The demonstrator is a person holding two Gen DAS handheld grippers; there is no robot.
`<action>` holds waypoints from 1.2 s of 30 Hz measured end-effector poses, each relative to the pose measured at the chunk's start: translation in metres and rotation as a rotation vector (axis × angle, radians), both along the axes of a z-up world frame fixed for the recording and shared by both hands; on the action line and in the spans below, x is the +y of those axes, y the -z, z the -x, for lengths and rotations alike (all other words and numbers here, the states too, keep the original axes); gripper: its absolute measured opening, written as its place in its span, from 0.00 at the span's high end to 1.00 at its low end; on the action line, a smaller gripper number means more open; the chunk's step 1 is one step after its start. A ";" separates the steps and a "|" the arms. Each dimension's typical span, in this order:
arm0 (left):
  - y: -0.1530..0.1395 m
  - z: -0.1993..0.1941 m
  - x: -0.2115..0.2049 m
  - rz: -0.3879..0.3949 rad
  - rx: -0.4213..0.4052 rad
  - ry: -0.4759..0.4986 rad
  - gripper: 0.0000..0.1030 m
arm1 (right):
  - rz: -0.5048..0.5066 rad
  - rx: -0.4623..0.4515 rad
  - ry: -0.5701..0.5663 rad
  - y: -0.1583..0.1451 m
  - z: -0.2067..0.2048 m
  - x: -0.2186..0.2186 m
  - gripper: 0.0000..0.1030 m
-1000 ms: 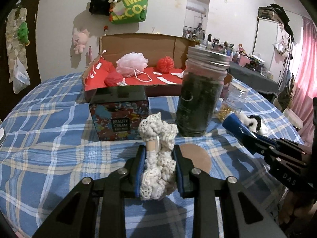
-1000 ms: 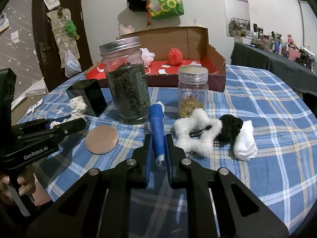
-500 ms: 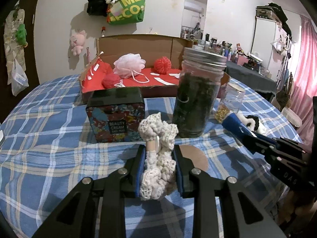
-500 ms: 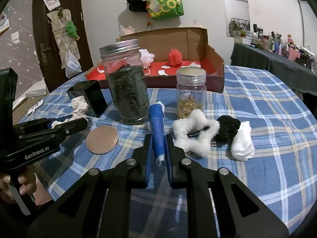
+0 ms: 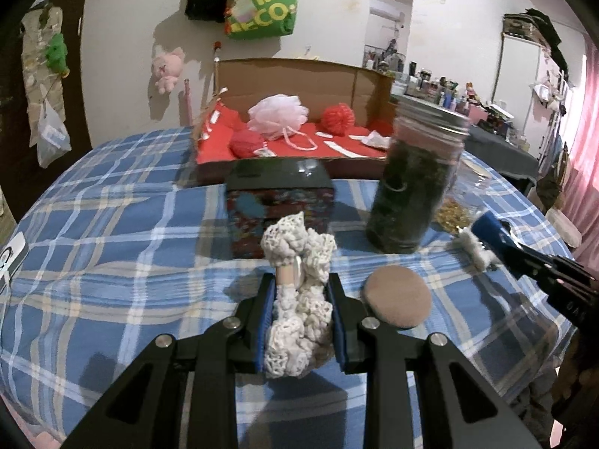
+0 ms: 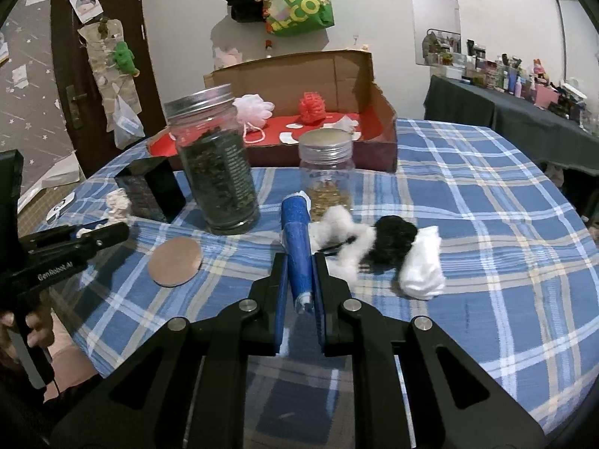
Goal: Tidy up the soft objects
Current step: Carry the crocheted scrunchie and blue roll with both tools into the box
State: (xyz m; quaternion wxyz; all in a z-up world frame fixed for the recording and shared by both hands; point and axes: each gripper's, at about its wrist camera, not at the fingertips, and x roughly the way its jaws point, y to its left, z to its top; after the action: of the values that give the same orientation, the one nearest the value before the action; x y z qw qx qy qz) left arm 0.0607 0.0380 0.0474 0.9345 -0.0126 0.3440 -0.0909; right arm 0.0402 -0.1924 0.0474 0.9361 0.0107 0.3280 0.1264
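Observation:
My left gripper [image 5: 299, 292] is shut on a cream crocheted scrunchie [image 5: 297, 284] and holds it above the plaid tablecloth. My right gripper [image 6: 301, 262] is shut on a rolled blue cloth [image 6: 297, 239], which also shows at the right of the left wrist view [image 5: 490, 232]. A white fluffy scrunchie [image 6: 342, 239], a black scrunchie [image 6: 393, 237] and a white cloth roll [image 6: 423, 265] lie just right of it. The open cardboard box [image 5: 299, 86] with a red floor at the back holds a pink bath pouf [image 5: 279, 114] and red poufs [image 5: 338, 118].
A tall jar of dark leaves [image 6: 215, 164], a small jar [image 6: 327, 172], a black printed tin [image 5: 280, 205] and a round brown pad [image 5: 397, 301] stand between the grippers and the box. Bags hang on the wall behind.
The left gripper has lifted slightly and swung right with the scrunchie, so the tin and box sit more central. The right gripper has shifted little.

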 end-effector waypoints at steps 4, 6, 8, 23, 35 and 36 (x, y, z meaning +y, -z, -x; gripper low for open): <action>0.001 -0.002 0.013 0.003 0.020 -0.027 0.73 | -0.002 0.013 0.020 -0.002 -0.001 -0.009 0.88; 0.002 -0.003 0.021 0.014 0.030 -0.040 0.73 | 0.002 0.015 0.035 -0.004 -0.002 -0.013 0.88; 0.002 -0.005 0.026 0.015 0.035 -0.055 0.73 | 0.013 0.011 0.046 -0.006 -0.003 -0.017 0.88; -0.001 -0.041 0.066 0.007 0.081 -0.077 0.73 | 0.027 0.037 0.104 -0.021 -0.031 -0.050 0.88; -0.010 -0.082 0.076 -0.030 0.043 0.118 0.73 | -0.062 0.129 -0.021 -0.022 -0.093 -0.077 0.88; -0.011 -0.085 0.078 -0.026 0.040 0.135 0.73 | -0.071 0.134 -0.042 -0.021 -0.098 -0.078 0.88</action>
State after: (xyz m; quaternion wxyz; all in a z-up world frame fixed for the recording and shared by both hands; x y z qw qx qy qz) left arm 0.1458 0.1157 0.0580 0.9193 0.0208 0.3638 -0.1489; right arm 0.1377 -0.2706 0.0682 0.9083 0.0454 0.3853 0.1567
